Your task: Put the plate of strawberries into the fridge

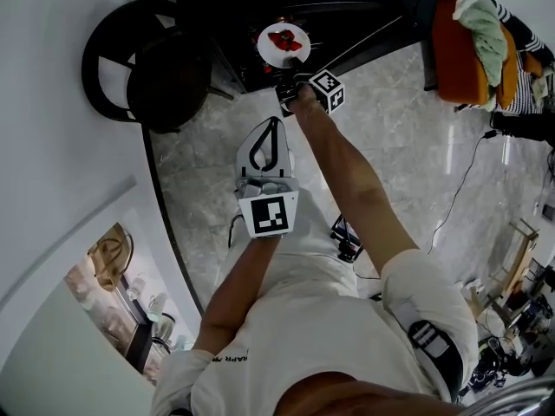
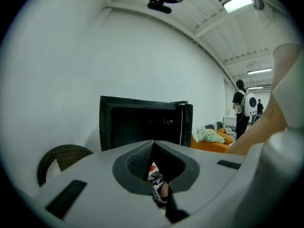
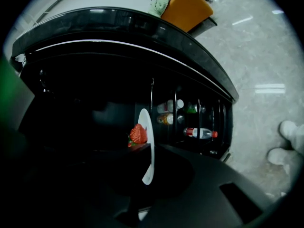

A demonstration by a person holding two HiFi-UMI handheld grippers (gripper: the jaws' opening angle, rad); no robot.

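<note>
Visibly, plate (image 3: 145,118) holds strawberries (image 3: 137,134), fridge (image 3: 95,27) holds bottles (image 3: 201,133).

Glossy pale grey marbled floor (image 1: 408,128) across the centre and right. Plain white wall (image 1: 52,172) on the left, with a dark woven round chair (image 1: 169,81) near it at far left. Orange sofa (image 1: 455,59) heaped with clothes (image 1: 481,24), far right. Thin black cable (image 1: 464,180) trailing over the floor. White beamed ceiling (image 2: 199,13) with a lit strip lamp (image 2: 236,3).

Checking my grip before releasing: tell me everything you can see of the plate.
The plate is small, round, white, plain, and looks like ceramic or plastic. It carries red strawberries. The right tool is shut on its near rim, holding it roughly level at the dark open fridge. Whether a shelf supports it is hidden.
</note>
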